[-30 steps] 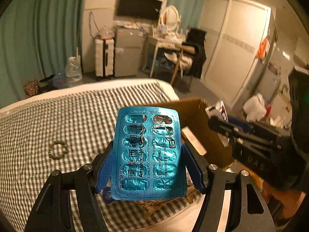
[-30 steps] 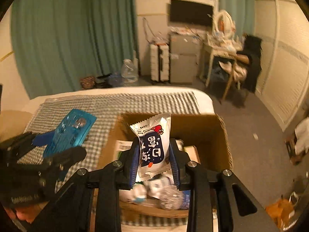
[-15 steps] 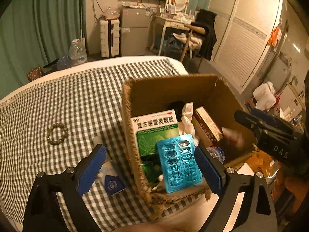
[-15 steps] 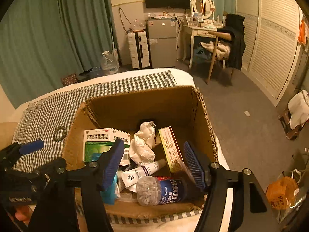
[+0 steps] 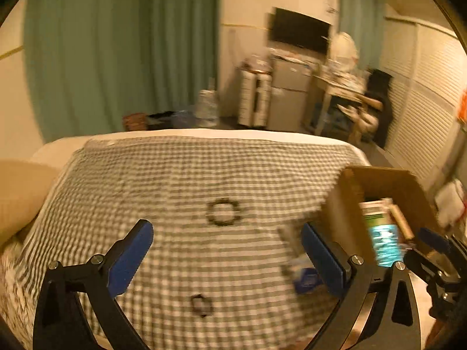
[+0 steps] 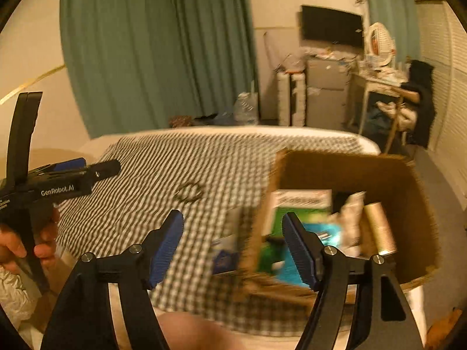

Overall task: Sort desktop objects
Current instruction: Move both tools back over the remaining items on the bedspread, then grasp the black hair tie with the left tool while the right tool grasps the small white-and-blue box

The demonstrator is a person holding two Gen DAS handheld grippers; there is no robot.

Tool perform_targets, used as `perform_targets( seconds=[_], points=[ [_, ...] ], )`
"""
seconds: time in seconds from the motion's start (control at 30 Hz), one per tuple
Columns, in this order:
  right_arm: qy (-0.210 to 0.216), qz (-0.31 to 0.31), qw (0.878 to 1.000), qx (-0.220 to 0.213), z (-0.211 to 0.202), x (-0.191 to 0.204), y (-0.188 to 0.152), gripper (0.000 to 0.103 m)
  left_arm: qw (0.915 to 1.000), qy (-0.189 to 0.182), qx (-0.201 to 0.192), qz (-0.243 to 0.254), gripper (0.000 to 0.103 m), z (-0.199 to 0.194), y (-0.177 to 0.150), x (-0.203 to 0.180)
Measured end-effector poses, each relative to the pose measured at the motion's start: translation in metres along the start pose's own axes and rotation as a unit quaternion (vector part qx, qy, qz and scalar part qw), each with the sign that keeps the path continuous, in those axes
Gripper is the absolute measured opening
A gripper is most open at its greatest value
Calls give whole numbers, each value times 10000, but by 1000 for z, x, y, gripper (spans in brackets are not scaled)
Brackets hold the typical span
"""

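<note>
Both grippers are empty, jaws spread wide. The left gripper (image 5: 226, 250) hangs over the checked cloth (image 5: 181, 175) on the bed, blue pads well apart with nothing between them. Just ahead of it, a dark bead bracelet (image 5: 223, 212) lies flat on the cloth; nearer, between the fingers and low, sits a smaller dark ring-like thing (image 5: 200, 305), too blurred to name. Against its right finger lies a small blue-and-white packet (image 5: 303, 274), on the cloth beside the cardboard box (image 5: 344, 204).

The right gripper (image 6: 233, 248) is open too, straddling the box's near left wall: left finger over the cloth, right finger over the box's inside. Ahead of that right finger, in the box, a green-and-white medicine carton (image 6: 300, 204) stands against the left wall, the teal blister pack (image 6: 321, 233) lies just beside the pad, and a crumpled white wrapper (image 6: 350, 218) and a tan tube (image 6: 379, 227) sit further right. Everything is smeared with motion blur.
</note>
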State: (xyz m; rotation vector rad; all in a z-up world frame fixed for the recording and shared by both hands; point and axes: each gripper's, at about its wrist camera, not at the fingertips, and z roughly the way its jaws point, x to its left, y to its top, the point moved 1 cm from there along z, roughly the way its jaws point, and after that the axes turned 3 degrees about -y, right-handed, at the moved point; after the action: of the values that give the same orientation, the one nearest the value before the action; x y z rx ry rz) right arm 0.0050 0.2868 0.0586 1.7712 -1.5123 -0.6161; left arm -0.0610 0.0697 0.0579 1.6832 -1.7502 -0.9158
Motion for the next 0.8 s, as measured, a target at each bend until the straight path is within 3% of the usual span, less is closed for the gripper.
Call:
perform_targets(
  seconds=[0.1,0.27,0.47,0.57,0.8],
  points=[
    [115,-112,9994,293,32,21,-16,73,9988,362,-159,-279,103,11,-34,38],
    [42,-481,9941,975,85,49,-39,73,9961,566,528,-420,103,56,-89,64],
    [-146,-624,9807,1848,134,50,-48,73,9894,230,1267,-679,103,105,-131,66],
    [-281,-662,9762,2046,150,46,-47,73,9868,116,1504,-584,103,124,-145,64],
    [-673,-714,9621,2545,192,45,-47,73,9877,-133,1520,-338,103,146,-154,54]
  ],
)
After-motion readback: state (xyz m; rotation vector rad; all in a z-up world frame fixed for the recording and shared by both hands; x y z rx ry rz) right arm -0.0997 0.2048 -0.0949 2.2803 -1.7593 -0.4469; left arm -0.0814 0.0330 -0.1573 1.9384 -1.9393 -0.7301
